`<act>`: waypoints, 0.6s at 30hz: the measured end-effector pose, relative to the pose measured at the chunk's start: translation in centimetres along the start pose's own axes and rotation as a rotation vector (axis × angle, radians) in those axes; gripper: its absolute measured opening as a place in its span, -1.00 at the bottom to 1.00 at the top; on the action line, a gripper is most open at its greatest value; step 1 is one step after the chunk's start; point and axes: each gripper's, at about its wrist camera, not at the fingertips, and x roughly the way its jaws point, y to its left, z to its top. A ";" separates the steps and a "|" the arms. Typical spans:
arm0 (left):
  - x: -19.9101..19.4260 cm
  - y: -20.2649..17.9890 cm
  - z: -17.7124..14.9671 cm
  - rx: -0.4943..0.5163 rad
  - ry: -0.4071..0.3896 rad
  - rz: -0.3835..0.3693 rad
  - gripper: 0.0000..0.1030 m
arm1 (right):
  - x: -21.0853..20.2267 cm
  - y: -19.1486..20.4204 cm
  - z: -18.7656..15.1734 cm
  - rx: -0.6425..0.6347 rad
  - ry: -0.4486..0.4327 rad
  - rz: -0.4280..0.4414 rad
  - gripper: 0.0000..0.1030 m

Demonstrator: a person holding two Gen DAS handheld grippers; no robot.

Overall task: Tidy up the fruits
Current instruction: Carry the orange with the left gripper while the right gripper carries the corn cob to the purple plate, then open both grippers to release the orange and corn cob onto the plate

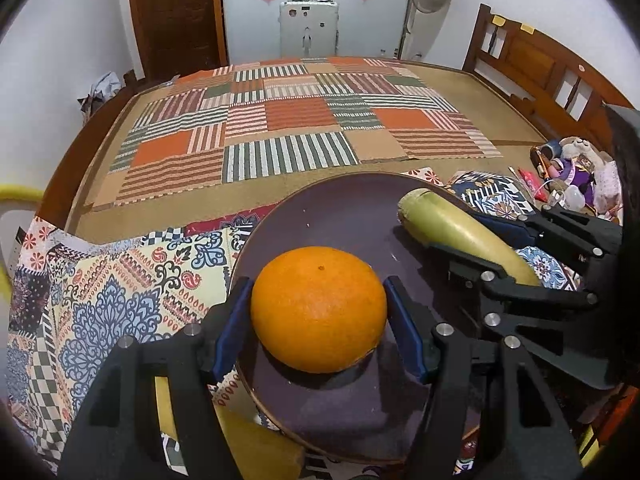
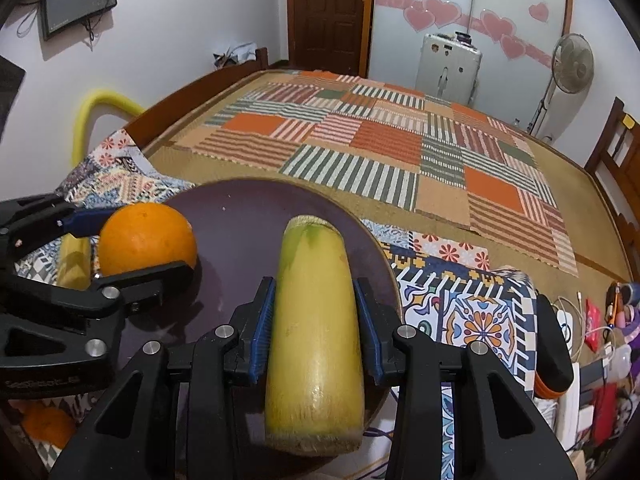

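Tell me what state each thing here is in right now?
Orange: on the plate, between the left gripper's pads.
Banana piece: lying on the plate, between the right gripper's pads.
Plate: upright on the patterned cloth.
Left gripper: shut on the orange.
Right gripper: loosening, pads barely off the banana.
Door: closed.

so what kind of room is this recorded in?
Most likely a bedroom at home. A wide wooden bed frame carries a woven mat with a patchwork spread, a standing fan sits by the wall, and pink heart decals mark the wardrobe doors.
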 end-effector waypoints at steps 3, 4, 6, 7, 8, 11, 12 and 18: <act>-0.5 0.2 -0.2 -0.013 0.003 -0.006 0.26 | -1.1 0.3 0.1 -0.001 -0.031 -0.017 -0.19; -0.8 0.3 -0.3 -0.019 -0.005 -0.012 0.26 | -1.5 0.4 0.1 -0.005 -0.043 -0.026 -0.18; -2.0 0.4 -0.3 -0.016 -0.039 -0.011 0.28 | -2.6 0.6 0.1 -0.015 -0.071 -0.044 -0.16; -2.6 0.3 -0.3 -0.009 -0.055 -0.005 0.30 | -3.2 0.6 0.1 -0.018 -0.086 -0.050 -0.15; -3.3 0.3 -0.3 -0.004 -0.069 -0.005 0.33 | -3.8 0.6 0.0 -0.018 -0.100 -0.054 -0.11; -5.2 0.3 -0.4 -0.004 -0.097 -0.013 0.33 | -5.3 0.4 -0.2 -0.005 -0.129 -0.049 -0.10; -5.8 0.3 -0.5 -0.005 -0.108 -0.016 0.33 | -5.9 0.3 -0.3 0.000 -0.140 -0.047 -0.09; -10.6 0.5 -2.0 0.011 -0.201 0.002 0.34 | -9.1 0.1 -1.6 0.001 -0.201 -0.062 -0.09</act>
